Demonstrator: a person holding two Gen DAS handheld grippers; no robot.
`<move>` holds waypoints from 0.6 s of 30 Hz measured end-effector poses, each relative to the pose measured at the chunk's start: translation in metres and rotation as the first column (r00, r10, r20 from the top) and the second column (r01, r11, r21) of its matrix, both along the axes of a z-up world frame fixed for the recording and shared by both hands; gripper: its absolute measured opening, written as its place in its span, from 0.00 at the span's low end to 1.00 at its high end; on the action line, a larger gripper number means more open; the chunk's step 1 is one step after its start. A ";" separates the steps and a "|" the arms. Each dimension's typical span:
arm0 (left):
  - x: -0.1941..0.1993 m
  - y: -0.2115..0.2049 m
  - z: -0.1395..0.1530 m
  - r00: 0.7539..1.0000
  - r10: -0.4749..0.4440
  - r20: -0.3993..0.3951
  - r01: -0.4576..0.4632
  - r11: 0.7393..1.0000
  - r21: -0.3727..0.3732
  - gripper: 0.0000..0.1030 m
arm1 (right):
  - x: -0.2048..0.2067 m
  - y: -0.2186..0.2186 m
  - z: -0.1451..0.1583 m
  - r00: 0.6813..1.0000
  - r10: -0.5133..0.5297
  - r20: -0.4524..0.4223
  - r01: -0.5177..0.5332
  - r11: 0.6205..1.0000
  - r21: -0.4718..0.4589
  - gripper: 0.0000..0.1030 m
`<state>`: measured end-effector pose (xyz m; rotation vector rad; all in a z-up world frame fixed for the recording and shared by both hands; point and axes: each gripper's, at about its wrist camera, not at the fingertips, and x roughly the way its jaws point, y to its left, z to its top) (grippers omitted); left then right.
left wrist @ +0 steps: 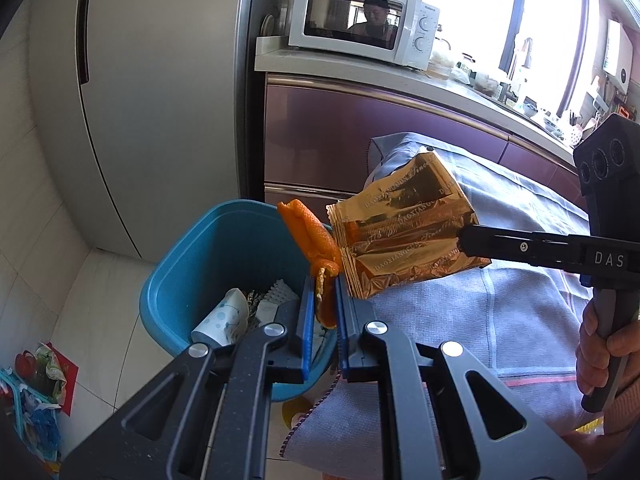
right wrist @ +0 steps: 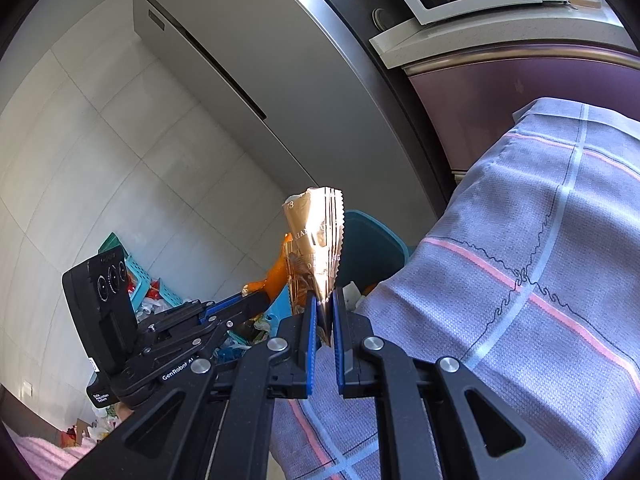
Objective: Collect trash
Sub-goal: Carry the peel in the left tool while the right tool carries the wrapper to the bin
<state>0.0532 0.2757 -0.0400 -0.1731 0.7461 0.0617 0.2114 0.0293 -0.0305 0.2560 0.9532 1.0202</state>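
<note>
Jaws of the left gripper [left wrist: 325,300] clamp orange peel [left wrist: 310,236] over the blue bin [left wrist: 188,264]; the right gripper's [right wrist: 323,316] pinch a gold wrapper [left wrist: 404,232] beside it. Neither is dropped yet; other trash already lies inside.

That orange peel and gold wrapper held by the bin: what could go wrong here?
The peel hangs above the bin's near rim, so it might drop outside onto the floor. The wrapper, pinched at one corner by the right gripper, is still over the cloth and could land there.
</note>
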 end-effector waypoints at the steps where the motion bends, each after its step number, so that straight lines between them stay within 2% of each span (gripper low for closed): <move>1: 0.000 0.000 -0.001 1.000 0.002 -0.001 -0.002 1.000 -0.001 0.10 | 0.000 0.001 -0.001 1.000 0.001 -0.001 -0.001 1.000 -0.001 0.06; 18: 0.000 0.006 -0.006 1.000 0.025 -0.013 -0.025 1.000 -0.005 0.10 | 0.004 0.015 -0.004 1.000 0.022 -0.012 -0.022 1.000 -0.021 0.06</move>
